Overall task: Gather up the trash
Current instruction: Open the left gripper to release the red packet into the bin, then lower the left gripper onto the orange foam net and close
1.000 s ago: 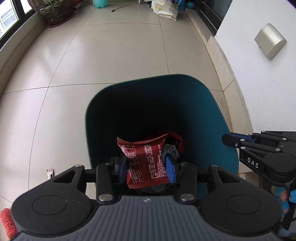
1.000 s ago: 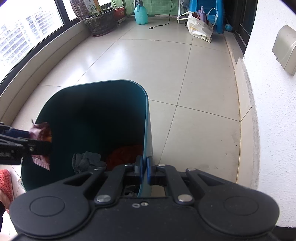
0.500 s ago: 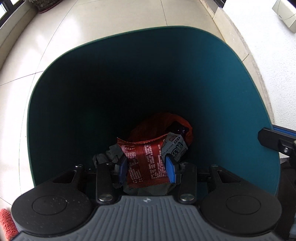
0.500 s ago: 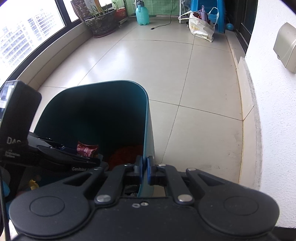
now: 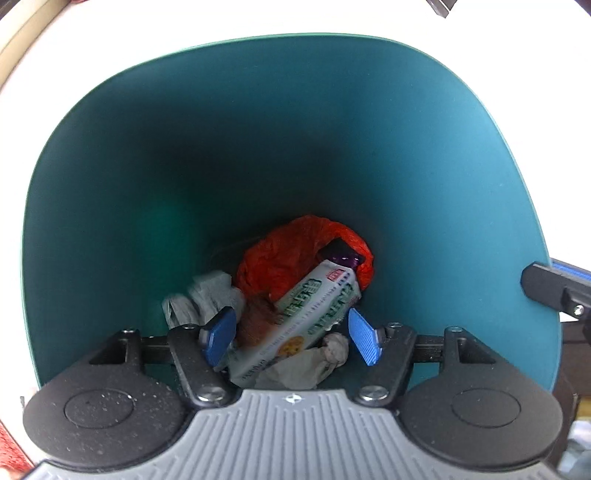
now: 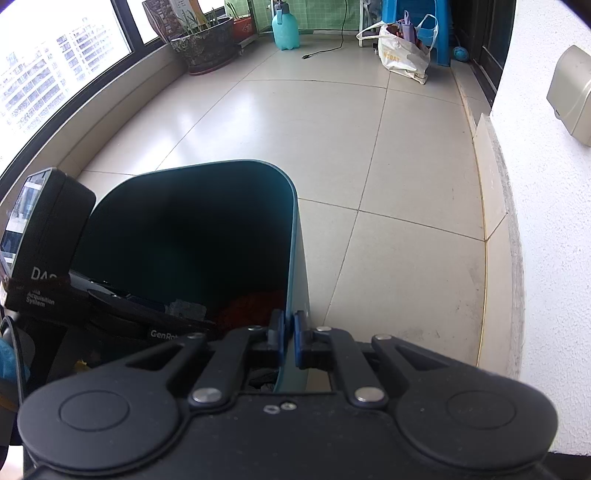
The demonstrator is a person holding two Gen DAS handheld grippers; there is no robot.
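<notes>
The left wrist view looks straight down into the teal trash bin (image 5: 147, 177). My left gripper (image 5: 291, 338) hangs inside it, its jaws opening, and neither blue pad touches anything. Below them a blurred reddish-brown wrapper (image 5: 258, 319) lies loose among the trash: a white and green packet (image 5: 317, 306), an orange plastic bag (image 5: 291, 254), grey crumpled paper (image 5: 208, 295) and a white tissue (image 5: 334, 349). My right gripper (image 6: 290, 339) is shut on the thin right wall of the bin (image 6: 299, 258); one of its fingers (image 5: 554, 291) shows at the bin's right rim.
The bin stands on pale floor tiles (image 6: 332, 129) beside a white wall (image 6: 554, 221). Far off are a potted plant (image 6: 207, 48), a teal spray bottle (image 6: 286, 29), a white shopping bag (image 6: 404, 55) and a blue stool (image 6: 417, 18). The left gripper's body (image 6: 48, 251) covers the bin's left rim.
My left gripper sank into the bin, then spread its jaws. The red wrapper it held has slipped out and dropped among the trash. The right gripper kept still on the bin wall.
</notes>
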